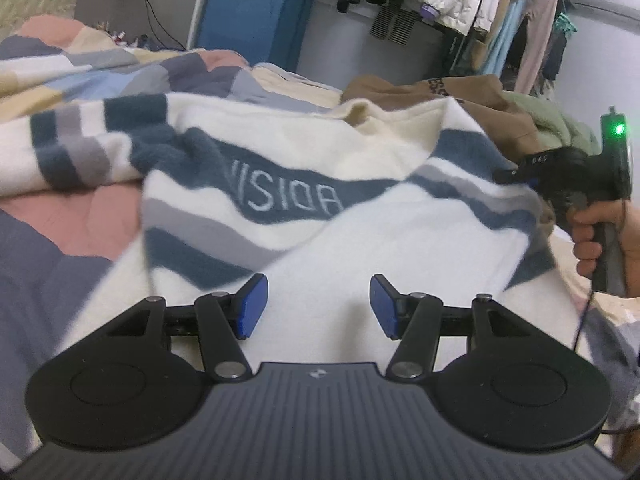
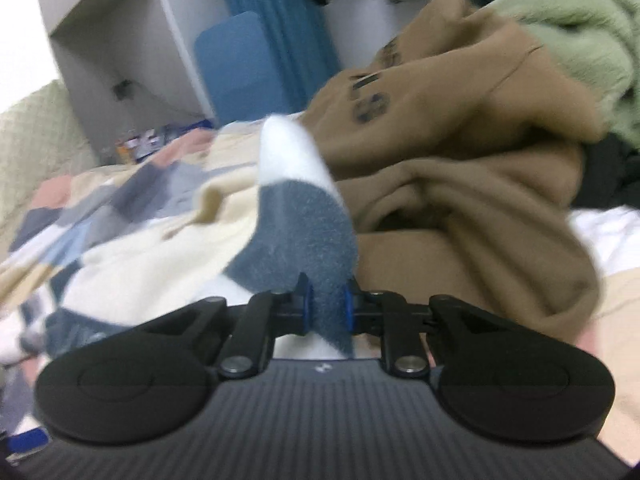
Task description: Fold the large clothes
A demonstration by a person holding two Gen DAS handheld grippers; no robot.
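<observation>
fleecy white cloth with blue and grey stripes, the sweater (image 1: 304, 184), lies spread over the patchwork quilt (image 1: 80, 72) on the bed, and we take the sweater as our landmark. our left gripper (image 1: 318, 306) hovers just over its plain white part, blue pads (image 1: 254, 306) spread wide with nothing between them; the lettered blue band runs ahead of the fingers. at the sweater's right edge we see our right hand (image 1: 600, 240) around the handle of the other tool, its green light on. from the right wrist view, our right gripper (image 2: 326, 300) is pinched on a blue-striped fold of the sweater (image 2: 304, 224), the cloth rising up and away from the pads. beyond and to the right of the sweater a brown hoodie (image 2: 460, 152) lies heaped, a green fleece (image 2: 580, 40) behind that. clothes hang on a rack (image 1: 480, 0) far beyond the sweater.
</observation>
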